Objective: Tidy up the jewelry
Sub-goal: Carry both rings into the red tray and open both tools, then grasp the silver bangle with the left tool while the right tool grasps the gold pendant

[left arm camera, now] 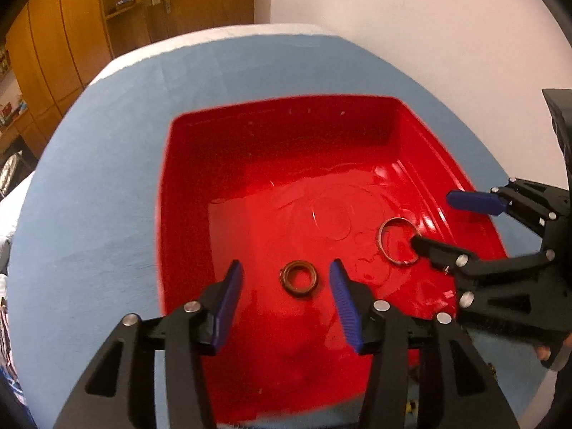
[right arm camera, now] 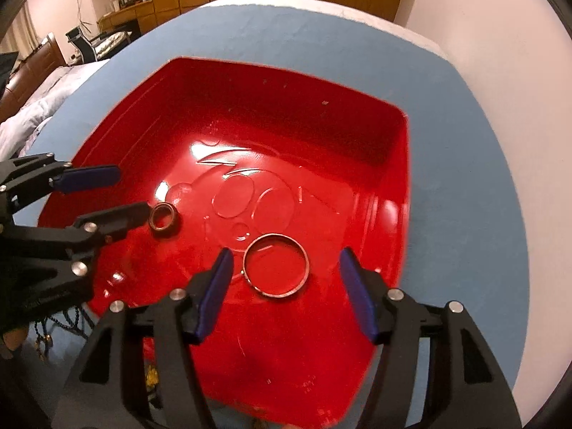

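A red plastic tray (left arm camera: 286, 128) (right arm camera: 286, 93) sits on a blue cloth. On its floor lie a small thick bronze ring (left arm camera: 298, 279) (right arm camera: 162, 220) and a wider thin silver bangle (left arm camera: 381, 241) (right arm camera: 277, 294). My left gripper (left arm camera: 286, 268) (right arm camera: 130, 193) hangs just over the ring, jaws open on either side of it, pads apart from it. My right gripper (right arm camera: 286, 254) (left arm camera: 432, 220) stands open around the bangle with gaps on both sides. In the left wrist view its lower fingertip overlaps the bangle's rim; whether it touches I cannot tell.
The blue cloth (left arm camera: 107, 178) (right arm camera: 464, 178) covers a round table next to a white wall. Dark beaded strands (right arm camera: 71, 321) lie beside the tray's near left corner. Wooden cupboards (left arm camera: 71, 35) and a bed (right arm camera: 35, 100) stand beyond the table.
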Demonstrator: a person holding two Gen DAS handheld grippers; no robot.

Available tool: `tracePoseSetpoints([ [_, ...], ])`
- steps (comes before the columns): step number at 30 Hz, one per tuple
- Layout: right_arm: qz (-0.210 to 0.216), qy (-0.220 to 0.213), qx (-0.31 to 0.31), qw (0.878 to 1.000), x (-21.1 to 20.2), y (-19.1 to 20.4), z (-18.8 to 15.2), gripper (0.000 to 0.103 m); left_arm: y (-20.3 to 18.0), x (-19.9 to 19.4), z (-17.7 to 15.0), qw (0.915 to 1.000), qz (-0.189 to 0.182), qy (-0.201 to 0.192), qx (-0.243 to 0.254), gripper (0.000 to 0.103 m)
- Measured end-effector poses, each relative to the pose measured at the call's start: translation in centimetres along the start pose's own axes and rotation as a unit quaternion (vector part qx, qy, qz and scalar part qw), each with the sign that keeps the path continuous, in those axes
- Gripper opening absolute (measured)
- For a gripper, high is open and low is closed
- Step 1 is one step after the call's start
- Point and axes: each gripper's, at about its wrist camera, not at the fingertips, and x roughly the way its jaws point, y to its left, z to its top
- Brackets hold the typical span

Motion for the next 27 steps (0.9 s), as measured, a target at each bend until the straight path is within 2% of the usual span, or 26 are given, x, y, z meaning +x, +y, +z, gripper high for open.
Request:
tracePoseSetpoints([
  [3, 0.001, -0.03, 0.006, 1.0, -3.6, -0.4, -1.5, 0.061, -0.1, -4.4, -2.1, 0.9994, 0.005, -0.034, 0.01, 0.052],
  [5, 0.013, -0.058, 0.013, 0.998, -6.8, -0.7, -3.7, 0.061, -0.4, -7.1, -4.1, 0.9985, 0.005, -0.052, 0.014, 0.062],
  [8, 0.024, -0.086, 0.015, 0.996, -10.6, -0.4, -7.9, 0.061, -1.3, -11.4, -8.7, 0.9967, 0.008, -0.076, 0.029, 0.069],
  [12, 0.042, -0.101, 0.022, 0.994, -13.4, 0.8, -14.7, 0.062, -3.4, -14.9, -15.9, 0.996, -0.006, -0.077, 0.045, 0.07],
  [16, 0.053, -0.104, 0.035, 0.993, -14.5, 2.2, -20.8, 0.062, -6.1, -16.3, -21.3, 0.9958, -0.017, -0.066, 0.061, 0.07],
  [19, 0.059, -0.101, 0.043, 0.992, -14.6, 3.7, -24.7, 0.062, -7.2, -17.4, -23.8, 0.9954, -0.024, -0.069, 0.062, 0.073],
  [21, 0.069, -0.094, 0.042, 0.992, -14.1, 5.2, -25.8, 0.062, -8.1, -17.5, -25.3, 0.9949, -0.044, -0.068, 0.061, 0.075],
  [24, 0.083, -0.086, 0.044, 0.992, -13.1, 6.4, -27.2, 0.062, -8.7, -16.9, -26.7, 0.9947, -0.051, -0.072, 0.053, 0.082],
  [27, 0.073, -0.08, 0.045, 0.993, -12.2, 6.9, -28.2, 0.062, -9.4, -15.3, -27.6, 0.9953, -0.065, -0.058, 0.043, 0.083],
])
